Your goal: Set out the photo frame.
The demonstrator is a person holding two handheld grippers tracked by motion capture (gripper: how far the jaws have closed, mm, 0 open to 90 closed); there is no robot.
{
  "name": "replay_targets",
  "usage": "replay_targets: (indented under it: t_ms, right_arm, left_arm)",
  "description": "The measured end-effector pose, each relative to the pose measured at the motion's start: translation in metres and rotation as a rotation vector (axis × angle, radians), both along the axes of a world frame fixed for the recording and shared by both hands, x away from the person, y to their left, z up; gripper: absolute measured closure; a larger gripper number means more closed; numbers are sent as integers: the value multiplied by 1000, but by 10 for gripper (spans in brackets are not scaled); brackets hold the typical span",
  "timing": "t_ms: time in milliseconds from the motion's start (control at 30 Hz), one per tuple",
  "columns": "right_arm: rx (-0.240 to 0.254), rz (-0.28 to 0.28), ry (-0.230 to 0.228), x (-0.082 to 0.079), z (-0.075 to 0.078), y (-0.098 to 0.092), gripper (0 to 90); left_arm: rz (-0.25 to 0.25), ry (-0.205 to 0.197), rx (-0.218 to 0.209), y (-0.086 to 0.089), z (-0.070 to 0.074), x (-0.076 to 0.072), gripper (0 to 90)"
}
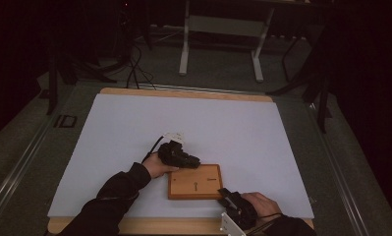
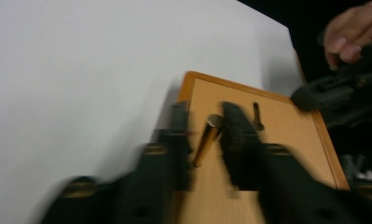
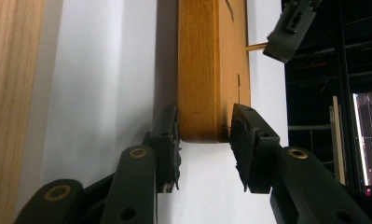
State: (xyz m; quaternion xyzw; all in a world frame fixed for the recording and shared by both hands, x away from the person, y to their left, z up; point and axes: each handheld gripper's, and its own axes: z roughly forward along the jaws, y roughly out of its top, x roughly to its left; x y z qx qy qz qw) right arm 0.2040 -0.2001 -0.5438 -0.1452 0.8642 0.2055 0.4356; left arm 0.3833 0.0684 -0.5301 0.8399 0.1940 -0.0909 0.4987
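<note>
Right gripper view: right gripper (image 3: 203, 133) clamps the board (image 3: 197, 70) at its near right corner, steadying it; left gripper (image 2: 204, 135), jaws apart, straddles a brass pin (image 2: 208, 139), grip uncertain.

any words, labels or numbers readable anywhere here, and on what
None can be read.
Wooden block: dark marks on its top face, too small to tell as text.
Screen at the edge of the right gripper view: thin lines, too blurred to read.
Left gripper and right gripper: no lettering visible.
</note>
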Motion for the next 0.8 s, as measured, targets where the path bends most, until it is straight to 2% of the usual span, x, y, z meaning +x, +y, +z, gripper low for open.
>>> replay_targets:
  t_ms: [33, 67, 100, 167, 200, 233, 267, 333, 500, 633, 800]
  right_arm:
    - [0, 0, 0, 0, 0, 0, 633]
    - [2, 11, -3, 0, 0, -1, 639]
    - [-4, 13, -3, 0, 1, -1, 640]
    - [-3, 18, -2, 1, 3, -1, 648]
    - [-3, 18, -2, 1, 3, -1, 648]
    - [0, 22, -9, 1, 4, -2, 650]
    - [3, 20, 6, 1, 6, -2, 652]
    - [4, 25, 10, 3, 10, -2, 655]
    - [-1, 41, 16, 5, 15, -3, 663]
    - [-8, 54, 28, 8, 21, -3, 672]
    - [4, 62, 68, 13, 30, -3, 673]
  left_arm:
    - [0, 0, 0, 0, 0, 0, 604]
    - [9, -6, -17, 3, 1, 0, 564]
    - [32, -20, -31, 8, 4, -1, 492]
    - [34, -21, -38, 10, 5, -2, 429]
    - [44, -34, -32, 13, 7, -3, 429]
    - [43, -48, -34, 16, 8, -4, 340]
    - [35, -50, -40, 19, 10, -5, 250]
    - [56, -71, -45, 25, 12, -8, 172]
    - [70, -103, -48, 33, 16, -14, 125]
    - [97, -129, -70, 41, 18, -21, 58]
    - [115, -160, -60, 50, 18, -25, 31]
